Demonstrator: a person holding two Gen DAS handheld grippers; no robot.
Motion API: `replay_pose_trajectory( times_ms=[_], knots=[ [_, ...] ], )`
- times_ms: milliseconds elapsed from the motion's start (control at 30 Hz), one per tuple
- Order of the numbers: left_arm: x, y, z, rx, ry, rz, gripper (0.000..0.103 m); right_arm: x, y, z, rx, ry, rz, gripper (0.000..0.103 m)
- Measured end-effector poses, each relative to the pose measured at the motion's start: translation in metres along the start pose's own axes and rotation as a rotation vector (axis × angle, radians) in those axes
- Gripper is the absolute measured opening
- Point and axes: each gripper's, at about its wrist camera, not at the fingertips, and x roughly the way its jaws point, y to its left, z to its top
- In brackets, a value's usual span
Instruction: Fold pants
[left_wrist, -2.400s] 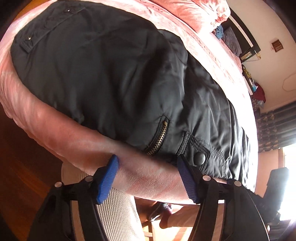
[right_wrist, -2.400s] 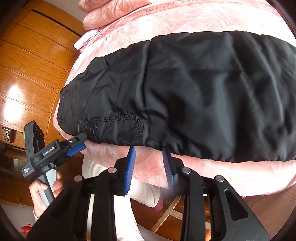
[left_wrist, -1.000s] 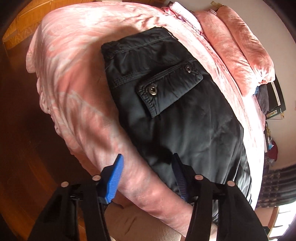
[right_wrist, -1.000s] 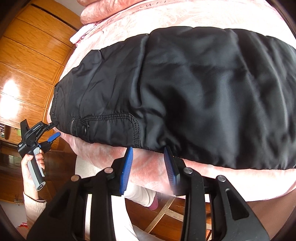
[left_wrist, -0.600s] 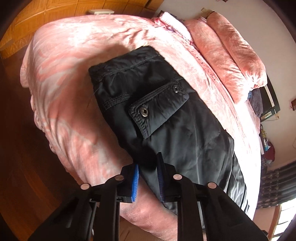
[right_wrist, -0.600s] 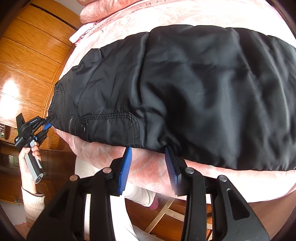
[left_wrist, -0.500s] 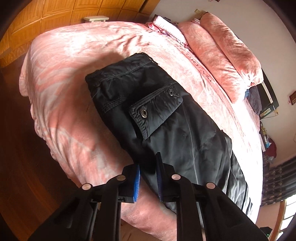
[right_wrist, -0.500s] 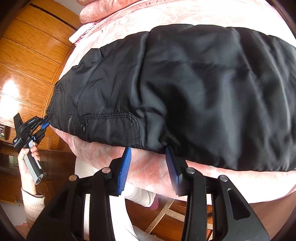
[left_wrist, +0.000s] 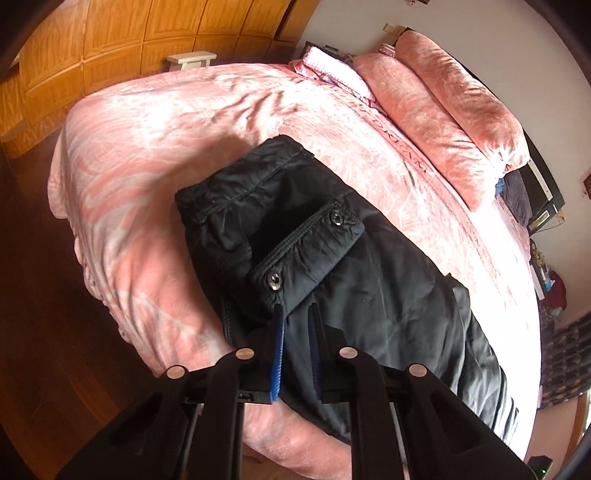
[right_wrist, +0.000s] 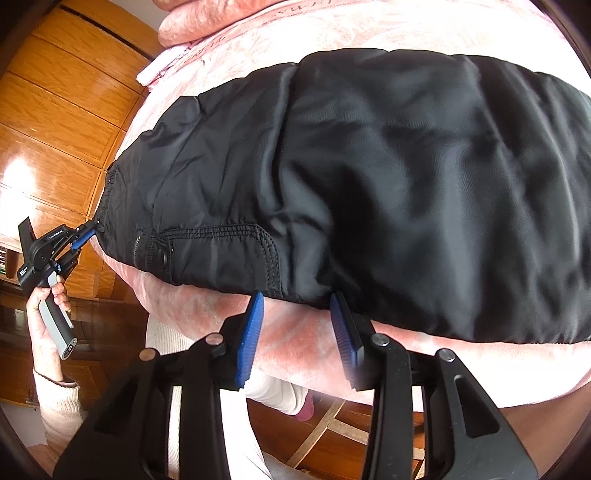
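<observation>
Your left gripper (left_wrist: 295, 314) has its blue pads pinched tight on the near edge of the black pants (left_wrist: 369, 288), just below the snap-buttoned pocket flap (left_wrist: 306, 251), and the waistband corner is bunching up off the pink bedspread (left_wrist: 166, 155) toward eleven o'clock. Your right gripper (right_wrist: 297, 317) sits half-open at the bed's near edge; its jaws are closing a little, with only pink bedspread between them and the black hem touching the tip of the pad (right_wrist: 338, 314) at one o'clock, so nothing is gripped there yet. My read is that you're gathering both near-edge holds before carrying the fabric over. To do it well, nudge that right gripper toward twelve o'clock so the pads take pants fabric and not the spread, and close only once the hem is properly between them. Then lift both hands together and level, or the slick cloth may slide and skew the fold. The pants lie across the near side of the bed, waist end out at nine o'clock in the right wrist view where the left gripper bites the corner. They're a shiny, padded-looking black fabric, softly creased, with heavy stitching around a side pocket (right_wrist: 218, 254), a zip and a snap. They look already doubled leg on leg, though the far end is out of sight.
</observation>
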Motion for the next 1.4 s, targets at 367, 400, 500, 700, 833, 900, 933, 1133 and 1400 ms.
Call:
replay_pose_trajectory(
  times_ms=[367, 400, 500, 700, 833, 900, 933, 1133, 1400],
  knots=[
    [-0.002, -0.011, -0.029, 0.05, 0.048, -0.003, 0.072, -0.019, -0.008, 0.003, 0.02, -0.026, 0.016, 0.034],
    [-0.008, -0.026, -0.036, 0.084, 0.039, -0.019, 0.08, -0.026, -0.01, 0.003, 0.019, -0.044, 0.007, 0.038],
    [-0.014, -0.078, -0.059, 0.228, 0.088, -0.093, 0.081, -0.058, -0.03, 0.003, 0.055, -0.119, -0.005, 0.042],
    [-0.005, -0.196, -0.132, 0.514, 0.235, -0.264, 0.081, -0.13, -0.114, -0.01, 0.254, -0.266, -0.048, 0.045],
    [0.004, -0.258, -0.181, 0.666, 0.296, -0.334, 0.08, -0.147, -0.148, -0.018, 0.295, -0.293, -0.108, 0.044],
    [0.009, -0.277, -0.2, 0.698, 0.313, -0.347, 0.08, -0.144, -0.157, -0.016, 0.298, -0.287, -0.126, 0.044],
    [0.013, -0.285, -0.206, 0.709, 0.312, -0.338, 0.08, -0.141, -0.16, -0.015, 0.293, -0.281, -0.142, 0.044],
    [0.049, -0.291, -0.22, 0.728, 0.35, -0.252, 0.079, -0.109, -0.178, -0.007, 0.275, -0.193, -0.21, 0.043],
    [0.05, -0.293, -0.223, 0.752, 0.356, -0.23, 0.079, -0.13, -0.186, -0.017, 0.317, -0.26, -0.158, 0.044]
  ],
)
